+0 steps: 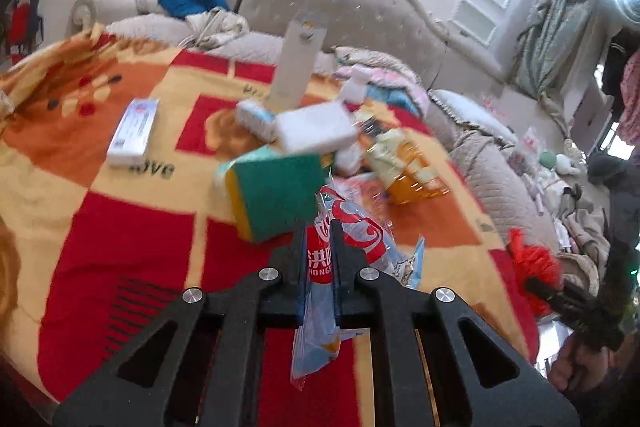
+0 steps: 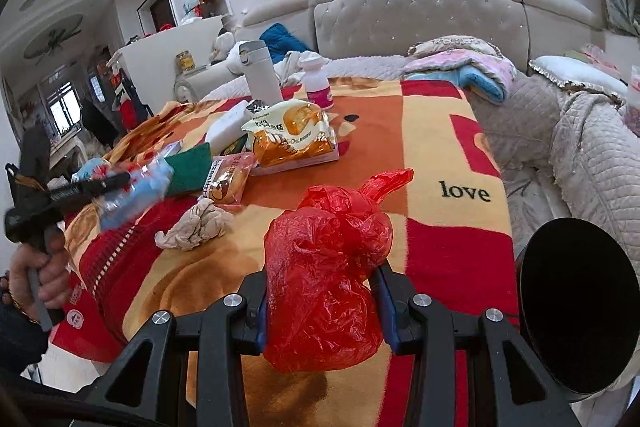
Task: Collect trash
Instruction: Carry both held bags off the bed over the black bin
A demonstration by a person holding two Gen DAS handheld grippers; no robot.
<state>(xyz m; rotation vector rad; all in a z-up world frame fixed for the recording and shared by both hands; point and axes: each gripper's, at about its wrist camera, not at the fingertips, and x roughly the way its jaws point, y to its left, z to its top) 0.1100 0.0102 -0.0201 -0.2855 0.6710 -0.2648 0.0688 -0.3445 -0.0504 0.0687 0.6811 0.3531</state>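
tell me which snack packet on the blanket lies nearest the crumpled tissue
The small pink cake packet, just beyond the crumpled tissue; the big yellow bread bag lies farther back.

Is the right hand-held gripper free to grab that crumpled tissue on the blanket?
Probably not yet: the right hand-held gripper is shut on the red bag. The tissue itself lies uncovered, ahead and left.

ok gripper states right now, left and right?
Left gripper: shut on a blue-and-red plastic wrapper.
Right gripper: shut on a red plastic bag.
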